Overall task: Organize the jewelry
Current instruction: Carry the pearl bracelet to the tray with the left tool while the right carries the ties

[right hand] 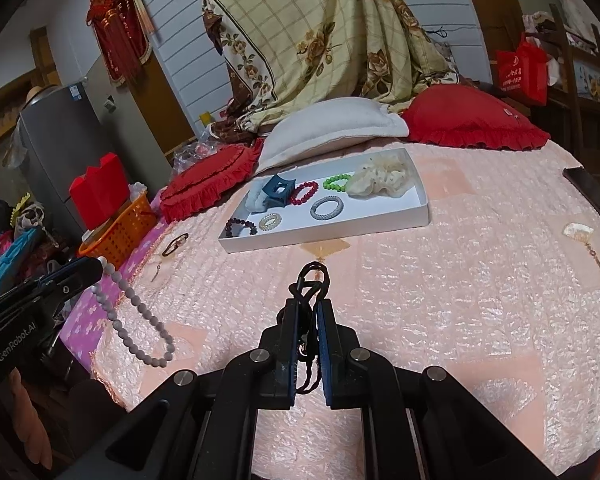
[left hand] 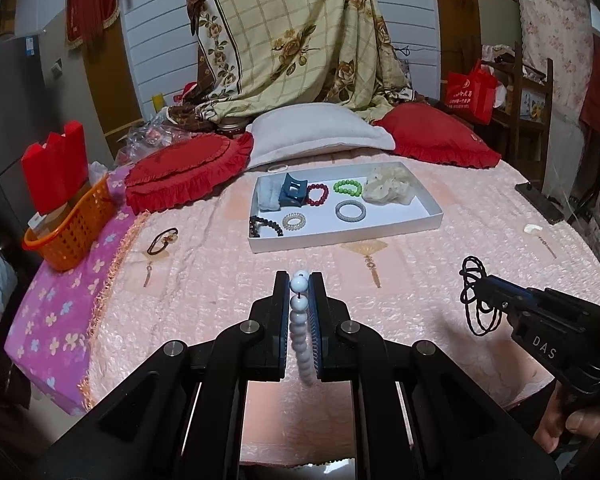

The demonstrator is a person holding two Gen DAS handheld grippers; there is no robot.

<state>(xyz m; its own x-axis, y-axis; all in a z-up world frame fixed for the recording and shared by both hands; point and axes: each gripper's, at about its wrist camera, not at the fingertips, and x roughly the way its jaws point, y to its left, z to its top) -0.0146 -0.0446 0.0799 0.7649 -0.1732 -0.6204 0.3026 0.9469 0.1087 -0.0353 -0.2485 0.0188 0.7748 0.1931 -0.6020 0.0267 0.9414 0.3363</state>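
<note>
A string of white beads (left hand: 300, 328) is pinched between the fingers of the left hand-held gripper (left hand: 300, 280), held above the pink bedspread (left hand: 420, 280); in the left wrist view only part of the string shows, the rest running back between the pads. In the right wrist view the same beads (right hand: 140, 320) hang in a long loop from the left hand-held gripper (right hand: 98, 266), whose tips are largely cut off at the frame's edge. A black twisted cord (right hand: 312, 280) is clamped in the right hand-held gripper (right hand: 309, 304), its loops rising above the tips and its lower end hidden between the pads; from the left wrist view the cord (left hand: 476, 300) dangles from that gripper (left hand: 482, 284).

Further up the bed lies a shallow white tray (left hand: 380, 228). In it are seen a blue hair claw (left hand: 292, 194), a dark red bead bracelet (left hand: 317, 194), a green bead bracelet (left hand: 347, 188), a grey bangle (left hand: 351, 211), a pale coil hair tie (left hand: 294, 222), a dark bead bracelet (left hand: 266, 227) (partly hidden by the tray's near wall) and a cream scrunchie (left hand: 388, 186). A pale folded item beside the claw cannot be identified.

Outside the tray, a dark hair tie (left hand: 162, 240) lies to the left and a small pale piece (left hand: 534, 231) to the right, too small to make out. An orange basket (left hand: 72, 232) stands at the bed's left edge.
</note>
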